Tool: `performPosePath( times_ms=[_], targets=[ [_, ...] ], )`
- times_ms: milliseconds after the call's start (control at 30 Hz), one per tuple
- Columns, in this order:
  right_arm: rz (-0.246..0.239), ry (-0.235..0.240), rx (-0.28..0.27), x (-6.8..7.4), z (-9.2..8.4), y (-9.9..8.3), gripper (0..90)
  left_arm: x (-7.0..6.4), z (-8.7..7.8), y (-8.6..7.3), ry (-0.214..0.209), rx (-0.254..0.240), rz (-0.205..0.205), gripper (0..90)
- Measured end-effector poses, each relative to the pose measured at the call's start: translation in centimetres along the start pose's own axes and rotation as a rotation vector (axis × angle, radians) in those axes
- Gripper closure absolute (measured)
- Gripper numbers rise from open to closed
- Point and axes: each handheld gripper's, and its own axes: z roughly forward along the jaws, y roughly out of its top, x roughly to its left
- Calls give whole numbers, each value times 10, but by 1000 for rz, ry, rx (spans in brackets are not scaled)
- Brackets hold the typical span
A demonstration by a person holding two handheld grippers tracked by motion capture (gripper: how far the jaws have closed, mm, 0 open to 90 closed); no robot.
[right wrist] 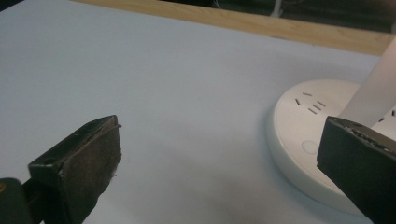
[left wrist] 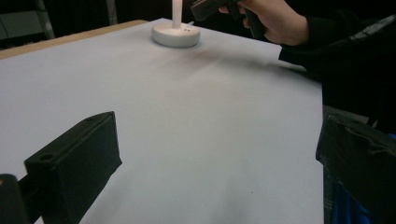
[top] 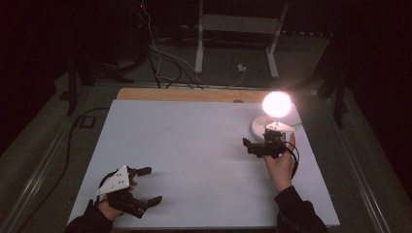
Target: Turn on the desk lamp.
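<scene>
From above, a lit lamp [top: 273, 116] stands at the white table's [top: 194, 160] far right; the right gripper [top: 252, 145] hovers just beside its base, the left gripper [top: 148, 185] rests near the front edge, both spread wide and empty. The left gripper view catches the lamp's base and stem across the table. The right gripper view reveals slots and a round button [right wrist: 308, 146] on that base.

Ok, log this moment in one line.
lamp: lit, on table | right gripper: open, empty, beside lamp base | left gripper: open, empty
</scene>
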Motion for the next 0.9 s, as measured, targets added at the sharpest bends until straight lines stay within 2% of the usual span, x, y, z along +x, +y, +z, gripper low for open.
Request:
performPosePath(
  times_ms=[67,100,133,167,300,467,667,900],
  targets=[
    [0,13,-17,3,-5,-2,0,0,0,0,1,-3,0,3],
    [8,37,-25,5,-9,-3,0,0,0,0,0,-3,0,3],
    [8,37,-25,5,-9,-3,0,0,0,0,0,-3,2,3],
    [7,57,-22,6,-11,-4,0,0,-1,0,0,-4,2,3],
    [-17,64,-18,15,-20,-12,0,0,-1,1,-1,-10,4,3],
    [-16,87,-17,18,-30,-18,0,0,-1,0,-2,-10,-3,3],
    [-40,101,-25,21,-44,-28,0,0,-1,0,-5,-10,-6,3],
    [-44,157,-1,22,-59,-48,0,0,-1,1,-6,-12,-6,3]
  ],
)
